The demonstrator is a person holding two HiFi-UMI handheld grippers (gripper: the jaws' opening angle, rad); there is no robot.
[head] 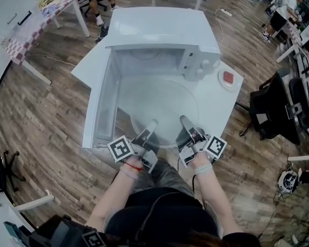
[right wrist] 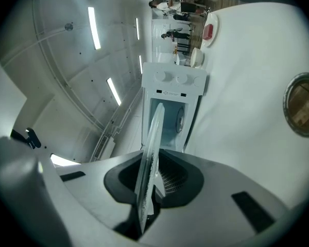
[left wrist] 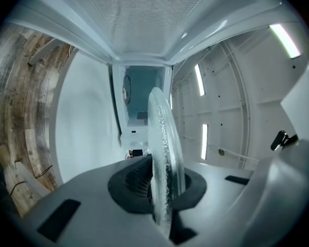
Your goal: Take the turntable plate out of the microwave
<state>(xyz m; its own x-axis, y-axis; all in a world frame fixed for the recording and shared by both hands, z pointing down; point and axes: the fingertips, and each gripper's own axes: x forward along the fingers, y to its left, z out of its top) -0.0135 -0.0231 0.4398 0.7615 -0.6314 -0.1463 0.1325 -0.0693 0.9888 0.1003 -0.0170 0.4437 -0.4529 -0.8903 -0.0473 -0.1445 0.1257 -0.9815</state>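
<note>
The round clear glass turntable plate (head: 157, 107) is held level in front of the open white microwave (head: 159, 35), most of it outside the cavity. My left gripper (head: 150, 125) is shut on the plate's near rim at the left. My right gripper (head: 187, 123) is shut on the near rim at the right. In the left gripper view the plate (left wrist: 164, 153) stands edge-on between the dark pads. The right gripper view shows the plate (right wrist: 150, 158) edge-on between that gripper's pads, with the microwave (right wrist: 171, 107) straight ahead.
The microwave door (head: 99, 104) hangs open at the left. A white table (head: 224, 102) carries the microwave, and a small white dish with something red (head: 228, 78) sits on it at the right. A black office chair (head: 270, 109) stands to the right on the wooden floor.
</note>
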